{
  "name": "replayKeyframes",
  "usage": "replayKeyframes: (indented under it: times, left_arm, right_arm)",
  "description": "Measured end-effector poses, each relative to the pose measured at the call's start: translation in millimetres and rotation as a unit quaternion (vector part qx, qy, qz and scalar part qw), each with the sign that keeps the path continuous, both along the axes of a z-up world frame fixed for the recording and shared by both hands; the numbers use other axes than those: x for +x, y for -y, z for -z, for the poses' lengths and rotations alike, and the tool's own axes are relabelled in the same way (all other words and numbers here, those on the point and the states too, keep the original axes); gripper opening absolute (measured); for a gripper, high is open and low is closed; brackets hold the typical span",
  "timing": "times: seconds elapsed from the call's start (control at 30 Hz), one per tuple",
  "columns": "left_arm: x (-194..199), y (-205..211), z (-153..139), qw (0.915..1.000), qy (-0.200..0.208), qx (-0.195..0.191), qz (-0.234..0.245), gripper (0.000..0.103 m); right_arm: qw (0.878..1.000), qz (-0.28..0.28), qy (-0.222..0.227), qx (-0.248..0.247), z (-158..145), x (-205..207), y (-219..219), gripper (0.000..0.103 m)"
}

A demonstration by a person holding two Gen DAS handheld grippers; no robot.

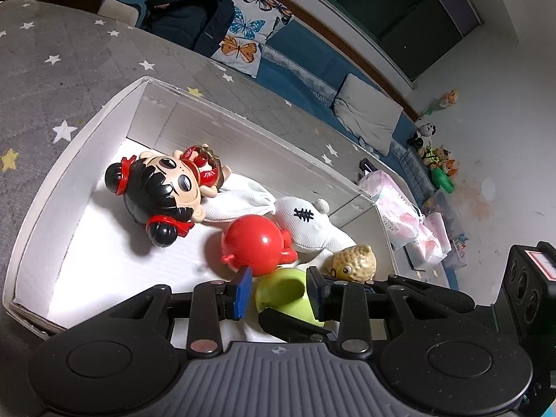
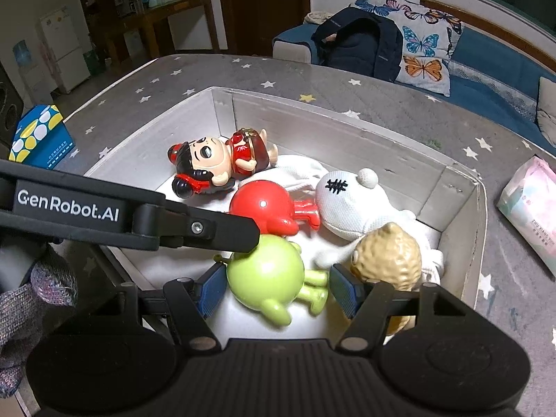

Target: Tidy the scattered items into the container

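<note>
White cardboard forms the box [image 2: 462, 239] that serves as the container, and five toys already lie inside it: one doll figurine [image 2: 222, 165] toward its far corner, one red round toy [image 2: 264, 210] and one white plush [image 2: 347, 205] mid-floor, one tan bumpy toy [image 2: 389, 257] by its right wall, one green round toy [image 2: 267, 279] nearest its front edge.

Right gripper [image 2: 276, 290] has its blue pads either side of the green toy, jaws about half open; the pads sit just beside it rather than visibly pressing, so I judge it set down here, or about to be freed (contact on the left pad is hard to tell).

Left gripper [image 1: 279, 292] hangs over the box front edge with jaws apart, nothing clamped; the green toy merely shows beyond them.

Outside the box, one tissue pack [image 2: 531, 205] lies to its right on the starred grey cover [image 2: 312, 76].
</note>
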State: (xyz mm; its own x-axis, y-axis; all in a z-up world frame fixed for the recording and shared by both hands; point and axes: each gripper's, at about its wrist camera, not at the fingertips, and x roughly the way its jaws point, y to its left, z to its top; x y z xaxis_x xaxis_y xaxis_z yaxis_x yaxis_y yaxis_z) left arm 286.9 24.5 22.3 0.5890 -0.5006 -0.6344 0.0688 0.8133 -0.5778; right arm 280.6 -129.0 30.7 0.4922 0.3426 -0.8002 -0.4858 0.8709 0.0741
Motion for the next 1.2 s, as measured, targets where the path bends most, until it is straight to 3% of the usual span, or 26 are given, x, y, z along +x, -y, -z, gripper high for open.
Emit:
replayKeyframes:
  times: [0.33, 0.63, 0.93, 1.03, 1.2]
  left_arm:
    - [-21, 5, -20, 0.9976, 0.046, 0.052, -0.005, 0.036]
    - [-61, 14, -37, 0.9864, 0.108, 0.123, -0.016, 0.036]
    - [-98, 16, -47, 0.9814, 0.122, 0.146, -0.028, 0.037]
    - [-110, 16, -47, 0.9781, 0.127, 0.161, -0.034, 0.037]
    - [-126, 20, -44, 0.9758, 0.129, 0.173, -0.033, 0.037]
  right_arm:
    - [0.999, 0.012, 0.023, 0.019, -11, -15, 7, 0.067]
    - [0.995, 0.046, 0.074, 0.053, -31, -49, 19, 0.073]
    - [0.985, 0.080, 0.128, 0.082, -44, -97, 33, 0.079]
    - [0.982, 0.092, 0.139, 0.089, -43, -112, 37, 0.086]
    - [0.979, 0.112, 0.148, 0.089, -34, -135, 40, 0.089]
